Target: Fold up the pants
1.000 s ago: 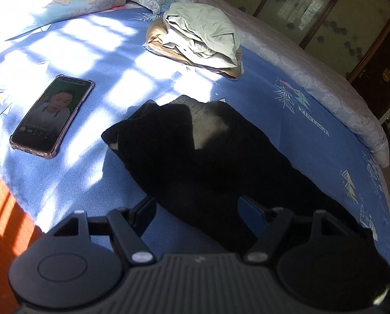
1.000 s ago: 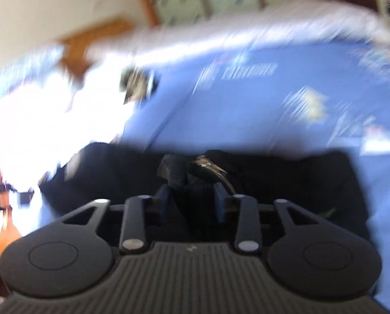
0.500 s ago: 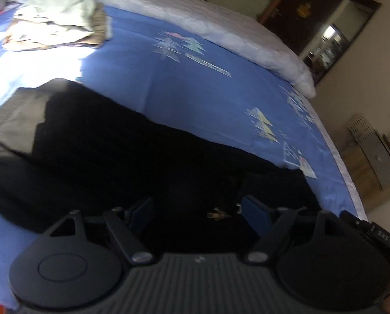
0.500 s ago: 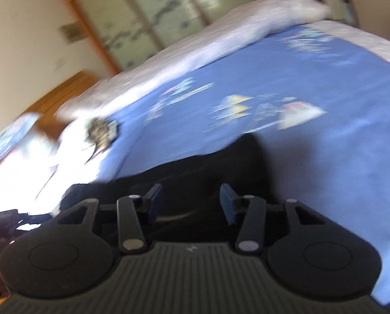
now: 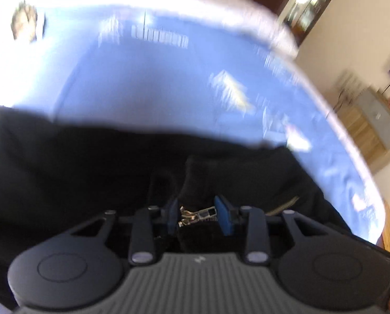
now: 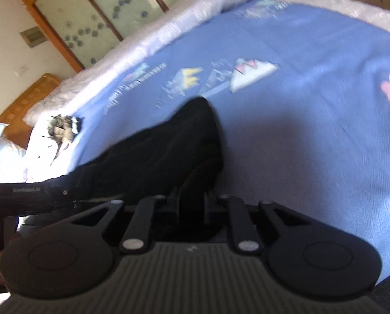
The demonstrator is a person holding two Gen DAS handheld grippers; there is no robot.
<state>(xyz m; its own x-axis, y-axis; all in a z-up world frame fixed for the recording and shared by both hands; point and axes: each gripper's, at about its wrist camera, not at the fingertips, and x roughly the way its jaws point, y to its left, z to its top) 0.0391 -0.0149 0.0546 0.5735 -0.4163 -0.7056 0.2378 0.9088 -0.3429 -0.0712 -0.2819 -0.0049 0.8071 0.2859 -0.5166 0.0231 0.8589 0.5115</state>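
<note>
Pants [image 5: 90, 172] lie on the bed [image 5: 153, 83], their long axis running leftward from both jaws. Left gripper [image 5: 198, 216] clenches the zipper end; right gripper [image 6: 191, 204] clenches black cloth beside it.

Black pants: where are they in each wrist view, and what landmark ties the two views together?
Left wrist: black pants fill the lower half, zipper between the fingers.
Right wrist: they run from lower centre to left.
Shared landmark: blue bedspread with printed pictures.
</note>
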